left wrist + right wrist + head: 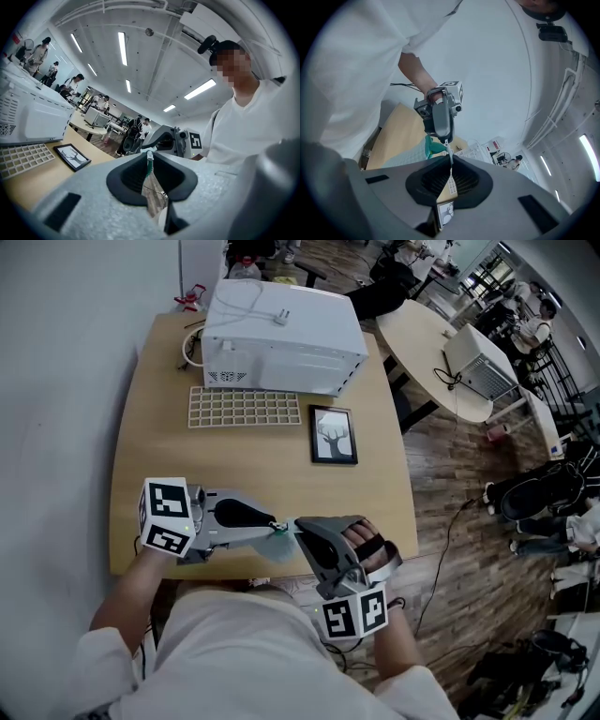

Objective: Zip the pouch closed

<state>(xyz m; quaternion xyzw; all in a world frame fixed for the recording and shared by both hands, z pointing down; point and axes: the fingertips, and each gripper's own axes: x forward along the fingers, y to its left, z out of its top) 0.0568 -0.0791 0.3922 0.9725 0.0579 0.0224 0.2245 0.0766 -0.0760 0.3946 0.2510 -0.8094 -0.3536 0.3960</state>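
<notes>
White shirt of person is nearest, bottom of head view. Just past it both claws meet tip to tip over near edge of surface, teal pouch hung btwn them. Can't tell if it touches the wood.

Left claw: clamped on pouch edge, teal strip pinched in pads per left gripper view. Right claw: clamped on thin white zip pull, nothing else in it.

Risks, imo:
- pull is thin & narrow, so it may slip out of right claw once tension goes on
- left grip only has a sliver of fabric; hard tug could yank pouch free, and it'd drop off near edge
- slack cloth could bunch into slider and jam it; needs pouch kept taut, pull in line w/ zip

Further back: grid tray, framed picture w/ tree drawing, then white oven at far edge.

Text: none legible. Marker cubes carry only b/w square codes; small code sticker on oven side, unreadable.
</notes>
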